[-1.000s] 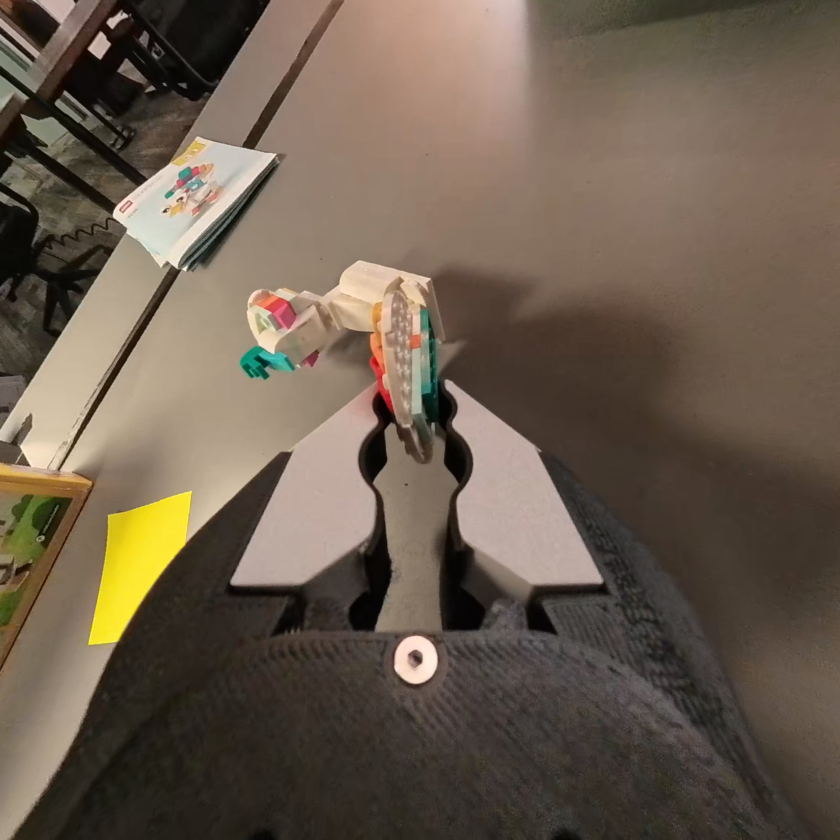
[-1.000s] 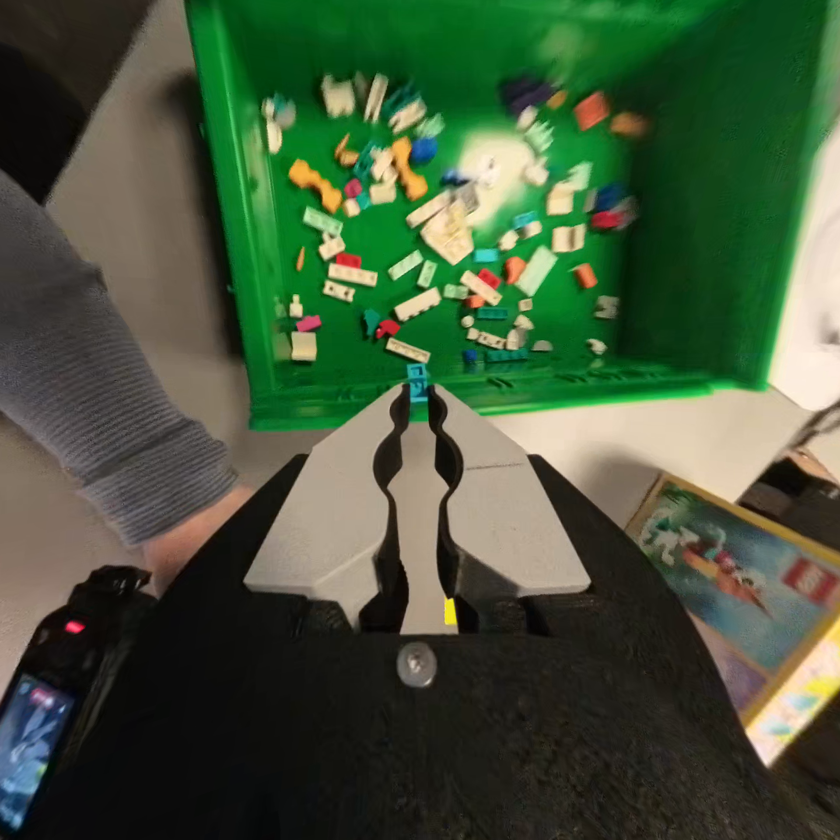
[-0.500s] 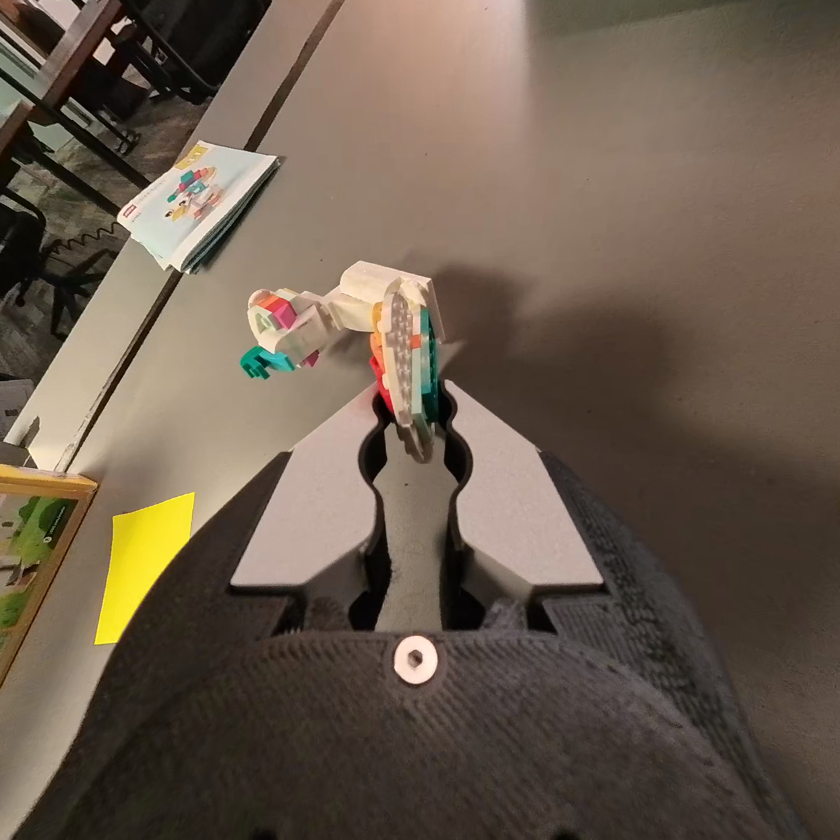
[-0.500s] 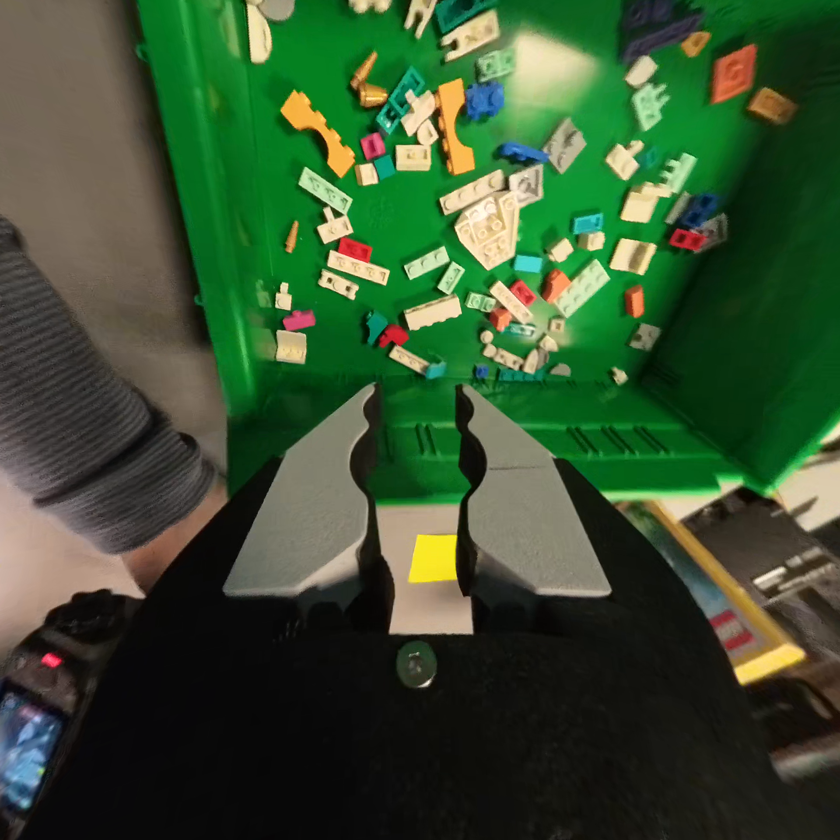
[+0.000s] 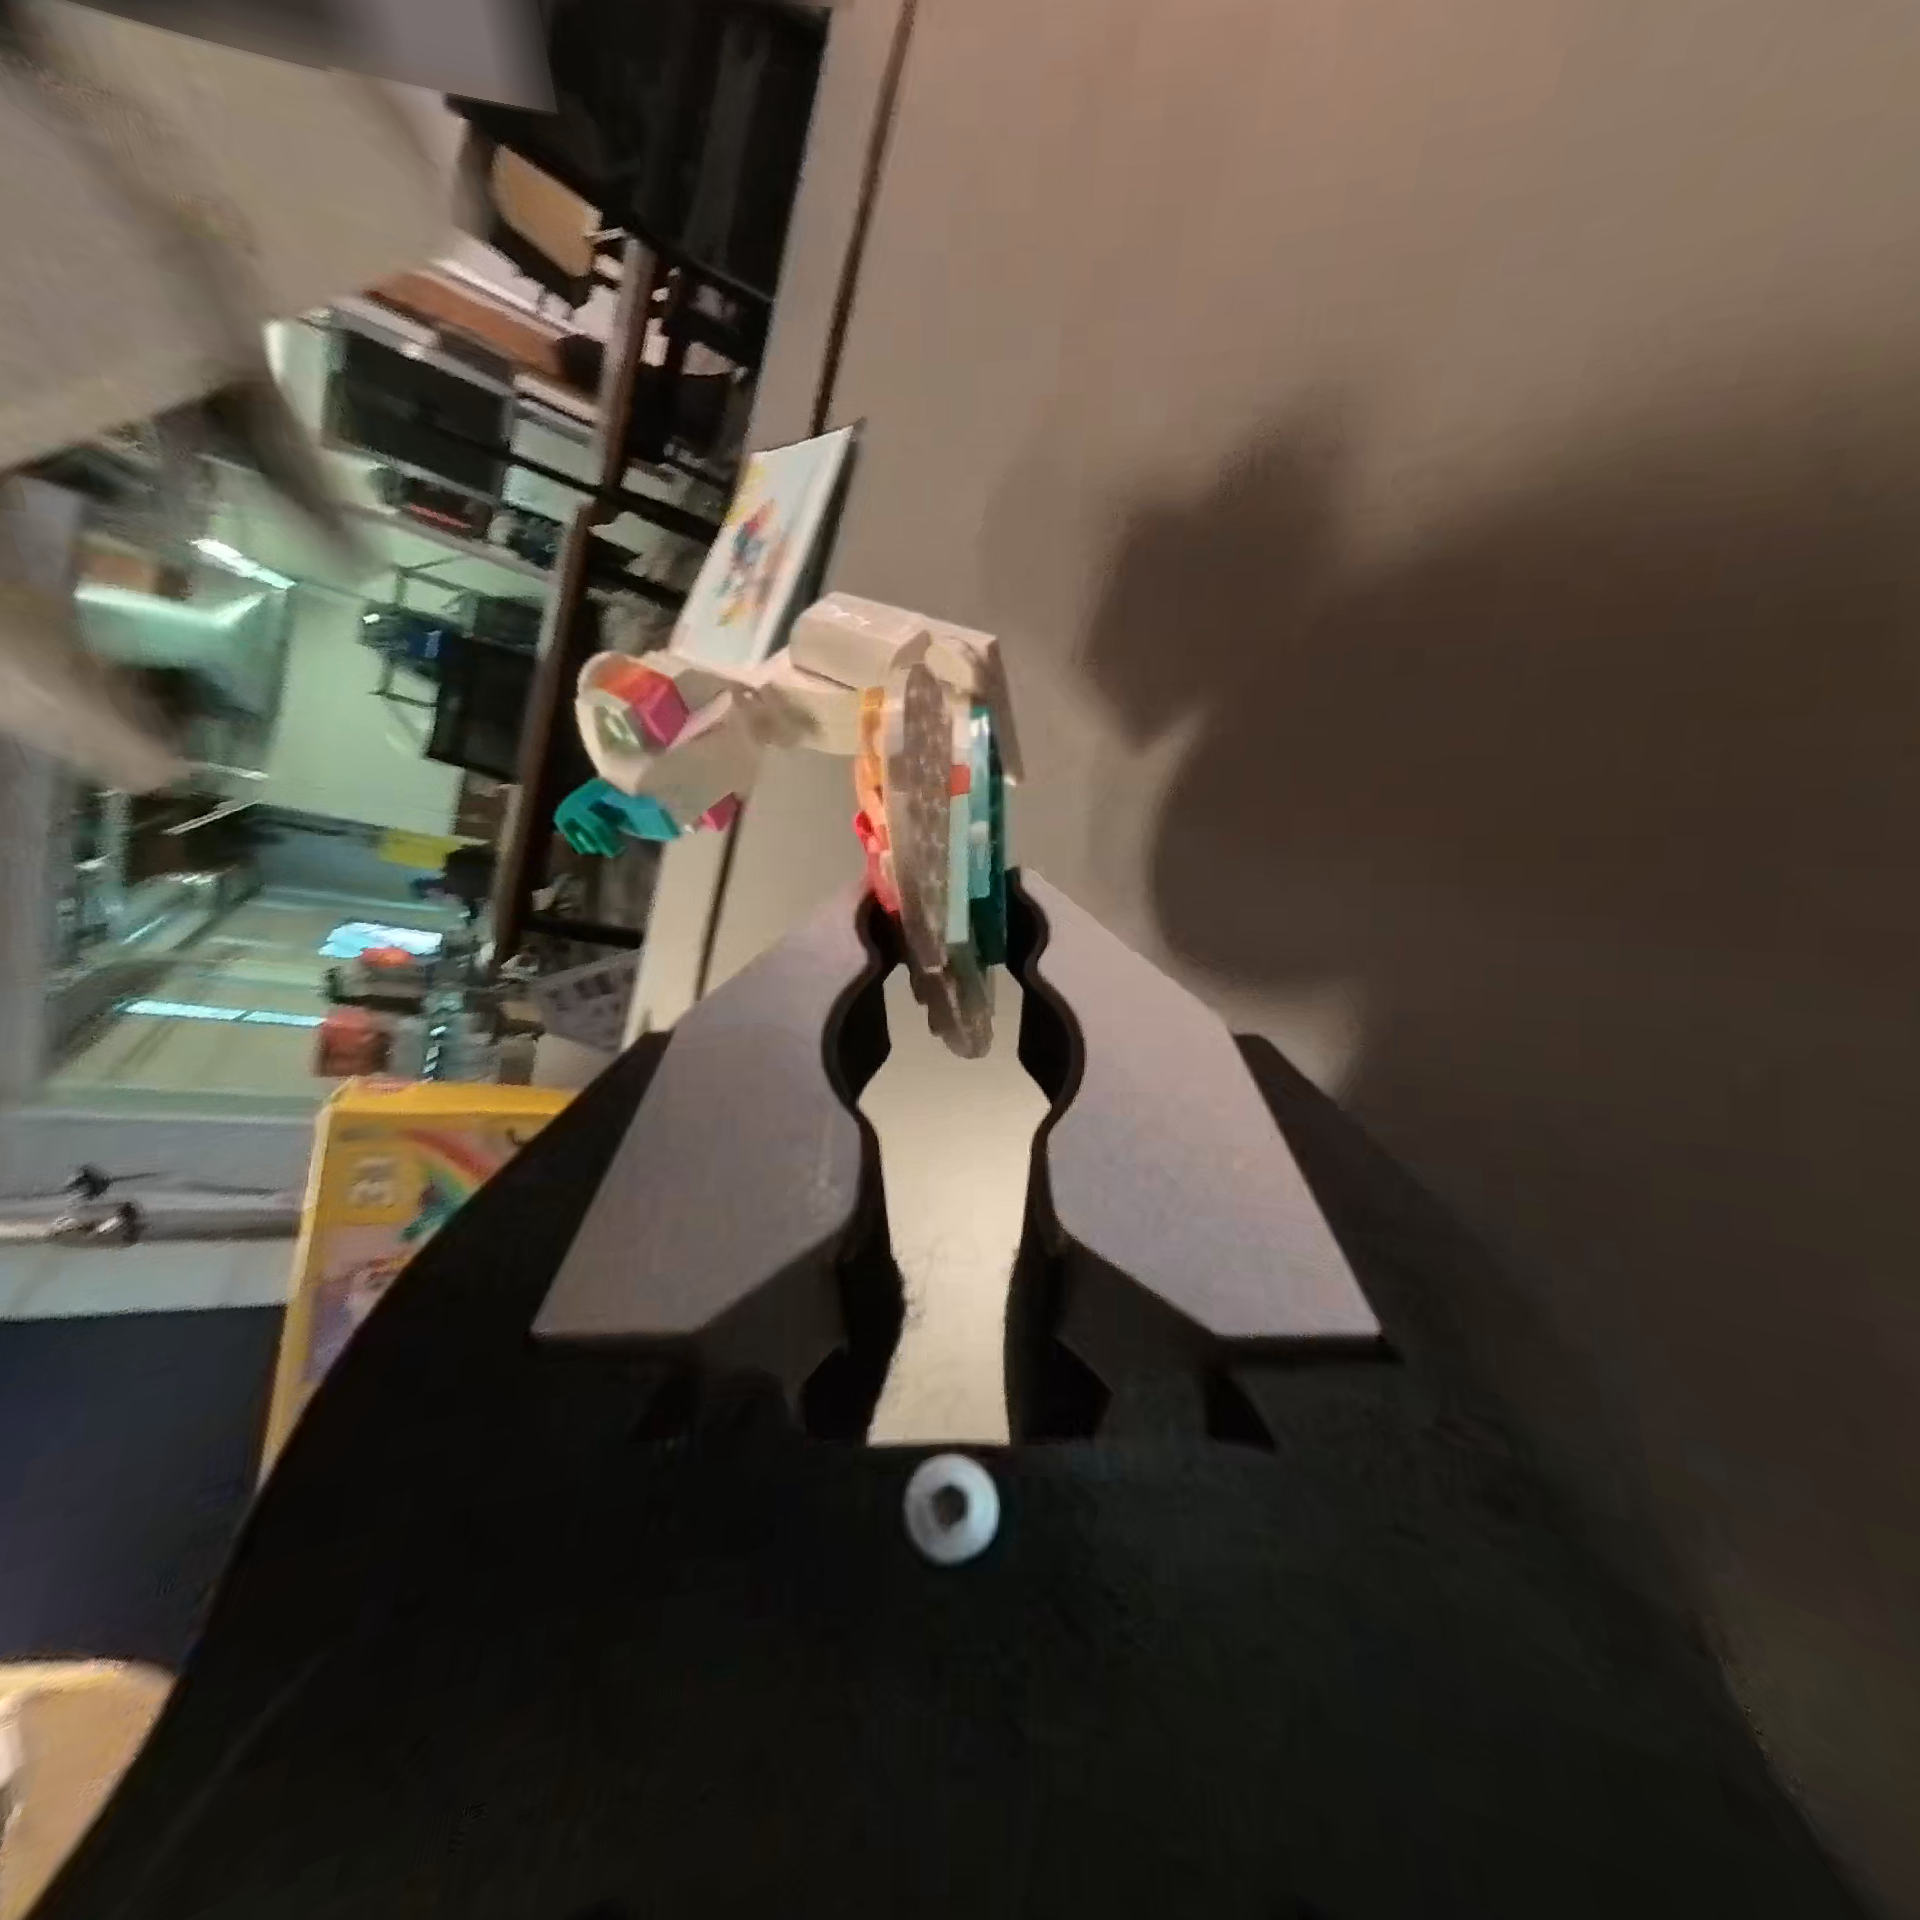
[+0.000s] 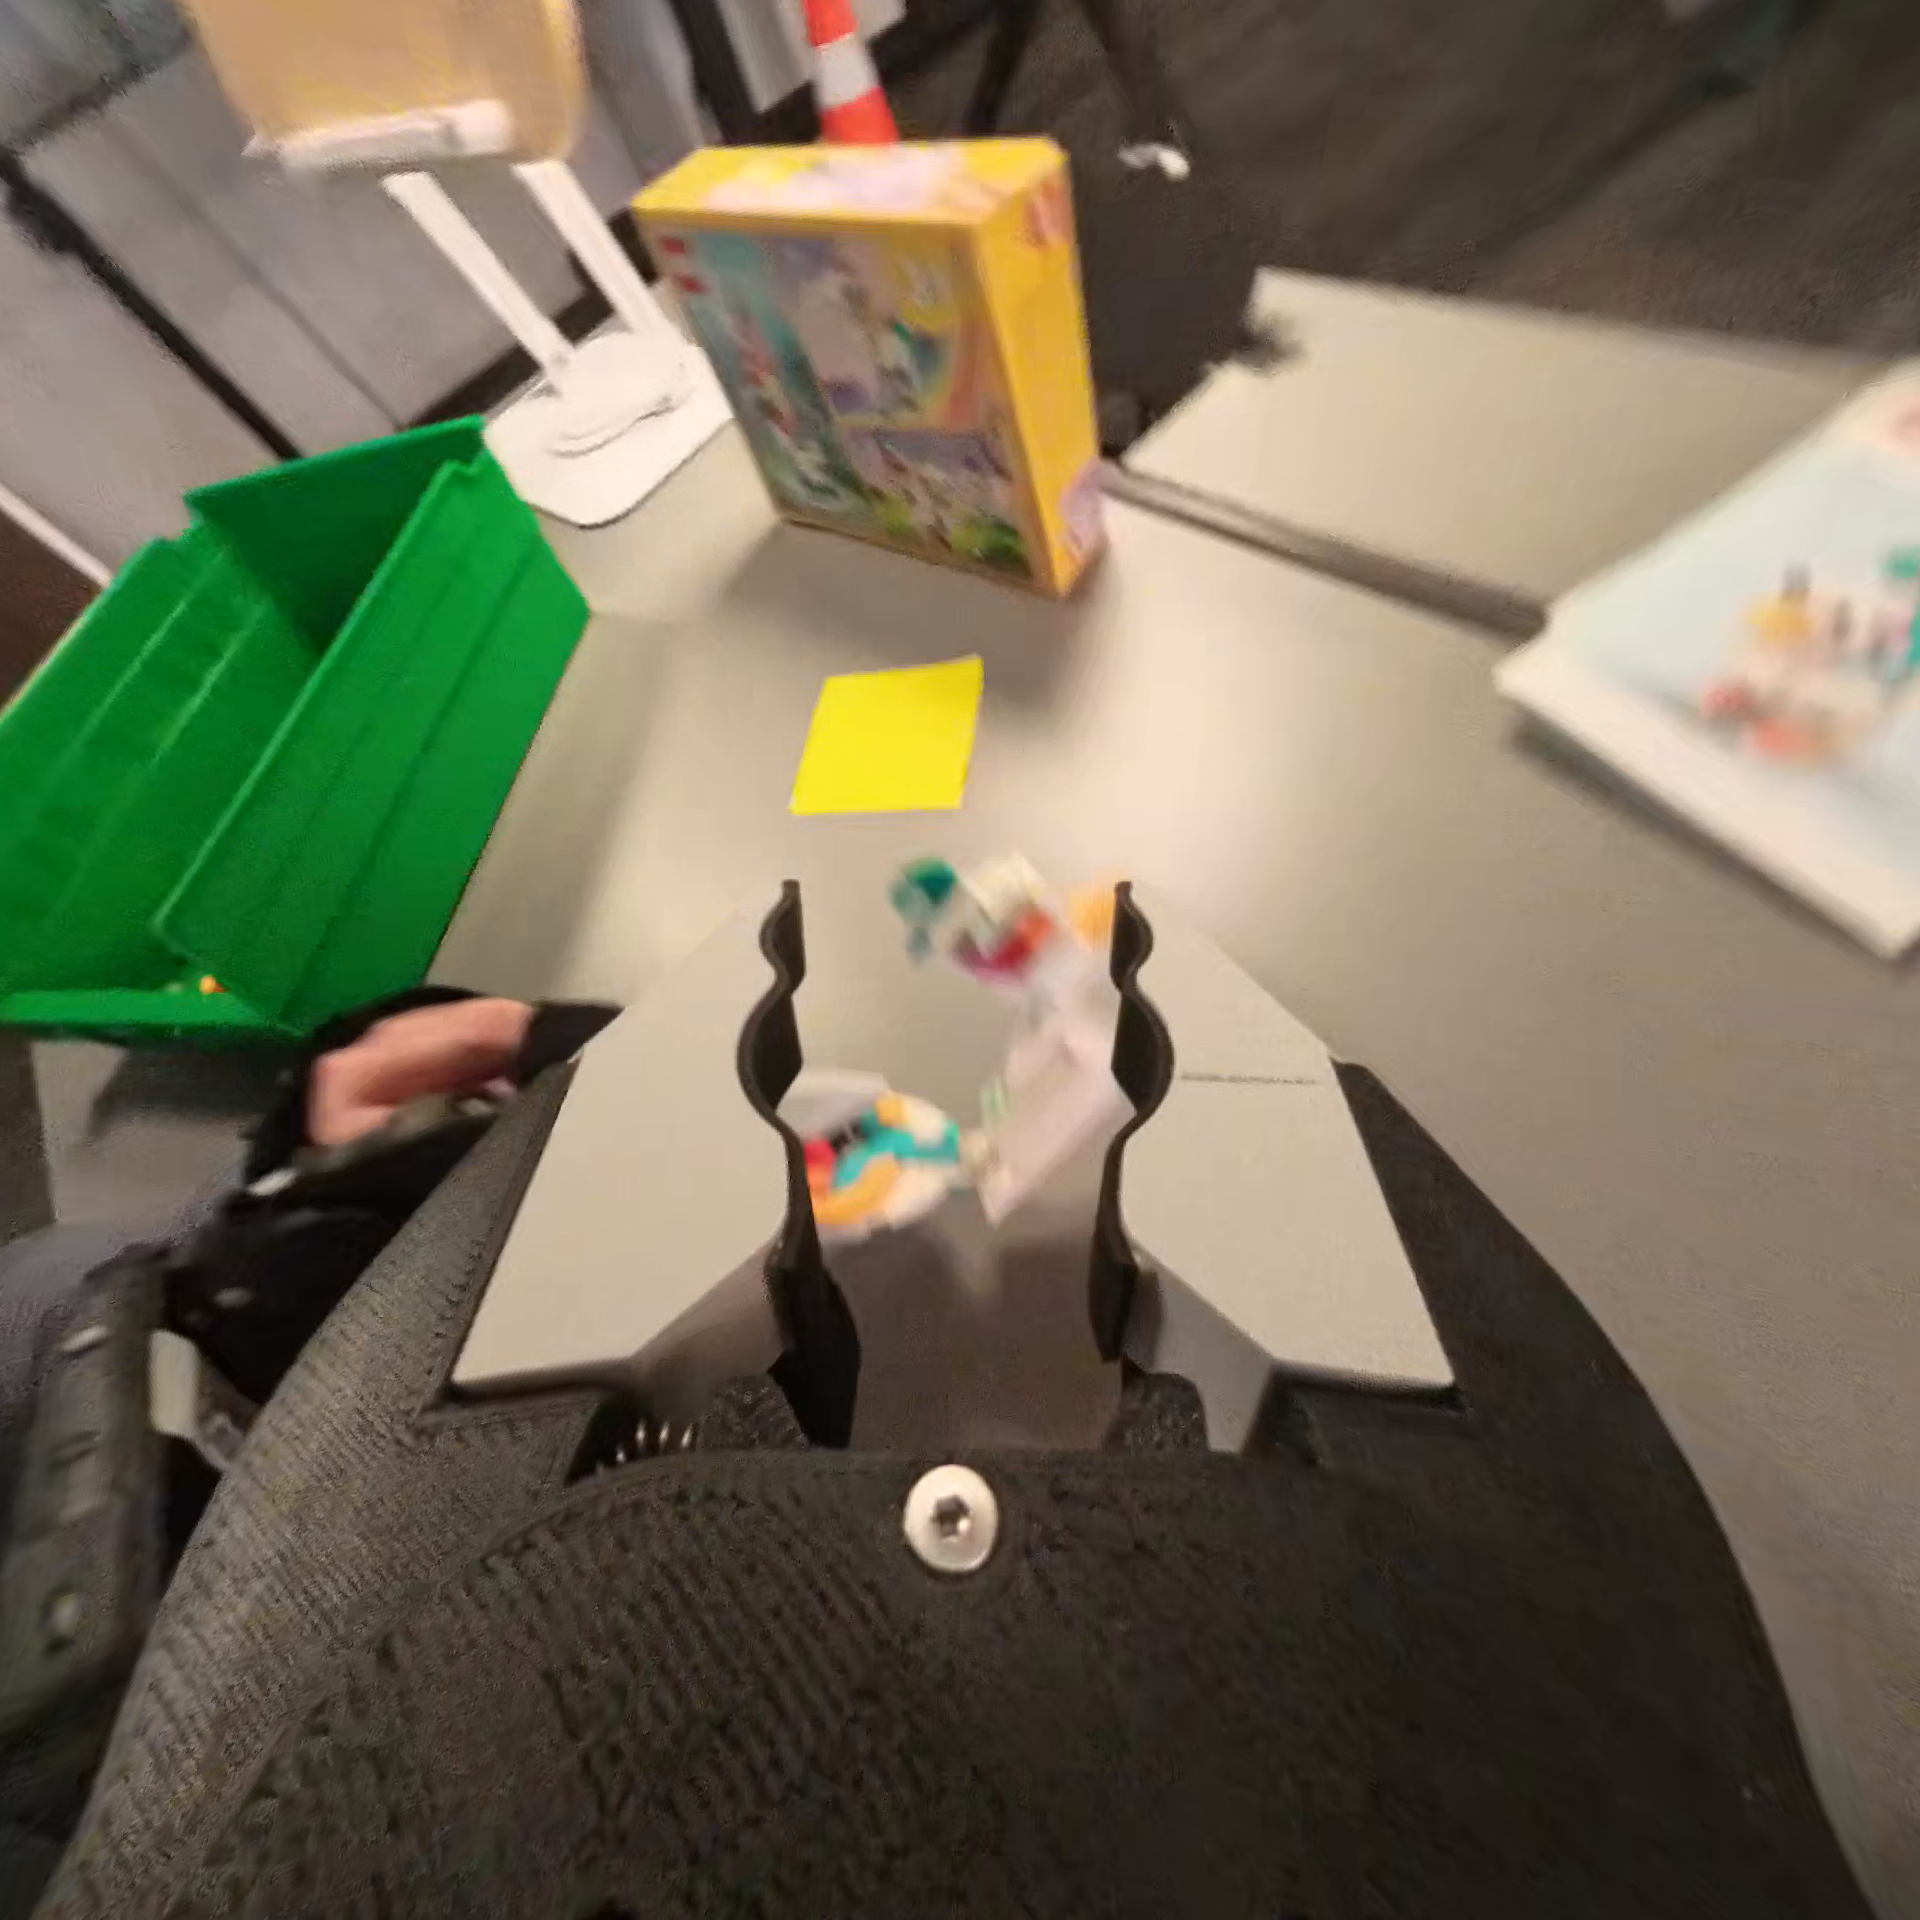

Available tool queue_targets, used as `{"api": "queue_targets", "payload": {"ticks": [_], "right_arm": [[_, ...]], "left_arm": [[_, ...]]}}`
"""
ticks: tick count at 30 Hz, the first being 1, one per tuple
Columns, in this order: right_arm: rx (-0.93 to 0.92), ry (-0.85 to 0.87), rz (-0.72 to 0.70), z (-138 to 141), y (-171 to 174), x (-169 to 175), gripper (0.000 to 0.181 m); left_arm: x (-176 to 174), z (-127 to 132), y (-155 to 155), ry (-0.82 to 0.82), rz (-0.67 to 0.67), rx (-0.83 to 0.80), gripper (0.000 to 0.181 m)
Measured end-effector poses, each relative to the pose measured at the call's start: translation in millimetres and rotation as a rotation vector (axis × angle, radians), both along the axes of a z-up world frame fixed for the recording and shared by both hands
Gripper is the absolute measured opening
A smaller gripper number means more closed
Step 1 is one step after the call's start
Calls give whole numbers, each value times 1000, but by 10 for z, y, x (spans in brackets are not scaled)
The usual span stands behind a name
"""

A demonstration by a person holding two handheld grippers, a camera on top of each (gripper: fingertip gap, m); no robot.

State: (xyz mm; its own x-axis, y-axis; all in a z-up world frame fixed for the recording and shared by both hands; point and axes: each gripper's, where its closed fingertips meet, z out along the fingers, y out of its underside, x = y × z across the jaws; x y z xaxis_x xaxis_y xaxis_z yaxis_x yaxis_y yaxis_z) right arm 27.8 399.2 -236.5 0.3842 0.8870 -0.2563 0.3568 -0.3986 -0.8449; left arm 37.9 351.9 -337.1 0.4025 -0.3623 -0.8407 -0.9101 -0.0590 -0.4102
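Left wrist view: the left tongs (image 5: 940,914) pinch the round base plate of a brick model (image 5: 831,748), lifted above the desk (image 5: 1455,312).

Right wrist view: the right tongs (image 6: 956,904) gape wide and empty around the blurred model (image 6: 997,997). A careless squeeze could snap pieces off.

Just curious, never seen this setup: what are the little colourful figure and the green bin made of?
The brick-built figure looks like hard glossy plastic: studded plates, snapped-together blocks. The green bin seems moulded plastic too, with ribbed walls and a slight sheen.
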Motion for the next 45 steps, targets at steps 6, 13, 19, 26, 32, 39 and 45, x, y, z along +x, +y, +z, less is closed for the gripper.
{"api": "queue_targets", "payload": {"ticks": [6,13,19,26,32,39,45], "right_arm": [[-329,193,10,-503,-125,55,64],[-337,289,45,-503,-107,22,24],[-273,382,167,-347,-197,82,24],[-247,502,30,-212,214,627,21],[-78,354,-46,-293,220,577,21],[405,109,-78,-259,129,461,21],[722,-48,-8,-243,-82,323,21]], "left_arm": [[-69,236,29,117,29,163,18],[29,393,-17,176,-17,267,18],[95,536,-87,-148,-86,214,20],[-298,488,-65,-679,18,-67,18],[-388,-253,-10,-359,238,-292,20],[-201,-183,-93,-660,163,-443,78],[75,371,-175,-1136,-123,-451,93]]}}
